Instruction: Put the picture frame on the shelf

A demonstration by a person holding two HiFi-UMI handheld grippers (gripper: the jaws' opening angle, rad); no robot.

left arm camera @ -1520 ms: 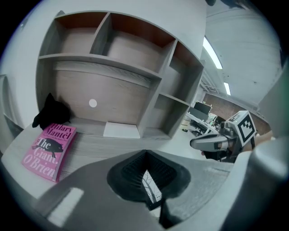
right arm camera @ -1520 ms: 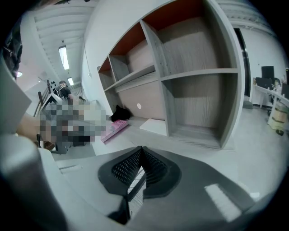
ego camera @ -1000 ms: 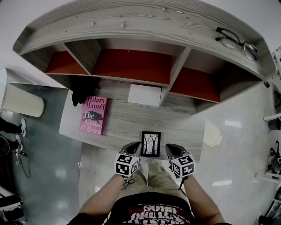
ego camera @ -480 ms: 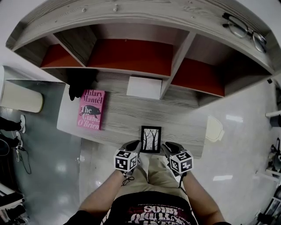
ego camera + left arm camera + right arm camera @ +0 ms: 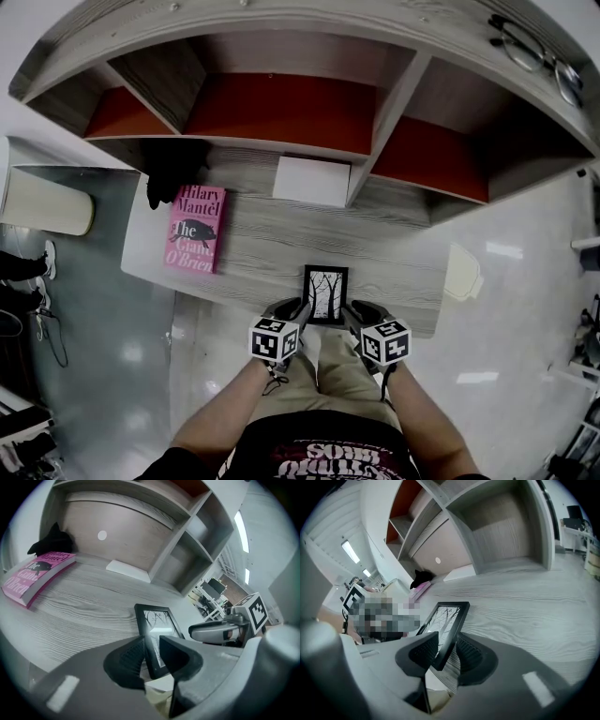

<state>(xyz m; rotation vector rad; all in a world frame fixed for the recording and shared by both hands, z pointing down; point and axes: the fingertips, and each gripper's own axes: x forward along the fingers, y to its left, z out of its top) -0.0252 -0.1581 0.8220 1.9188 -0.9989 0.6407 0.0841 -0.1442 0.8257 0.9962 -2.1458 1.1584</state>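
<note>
A small black picture frame (image 5: 325,293) with a tree print lies at the front edge of the grey wooden desk (image 5: 403,272). My left gripper (image 5: 298,310) holds its near left corner and my right gripper (image 5: 351,312) its near right corner. In the left gripper view the frame (image 5: 158,626) runs edge-on between the two jaws, which press on it. The right gripper view shows the same grip on the frame (image 5: 447,620). Above the desk stands the shelf (image 5: 386,105), with red-backed compartments. The frame's near edge is hidden by the jaws.
A pink book (image 5: 194,240) lies at the desk's left, with a black object (image 5: 174,176) behind it. A white sheet (image 5: 311,180) rests under the middle compartment. Glasses (image 5: 532,54) sit on the shelf top at the right. A person's legs stand below the desk edge.
Both grippers have moved forward from just short of the desk edge onto the frame's near corners, and their jaws have closed on it. The frame has not shifted.
</note>
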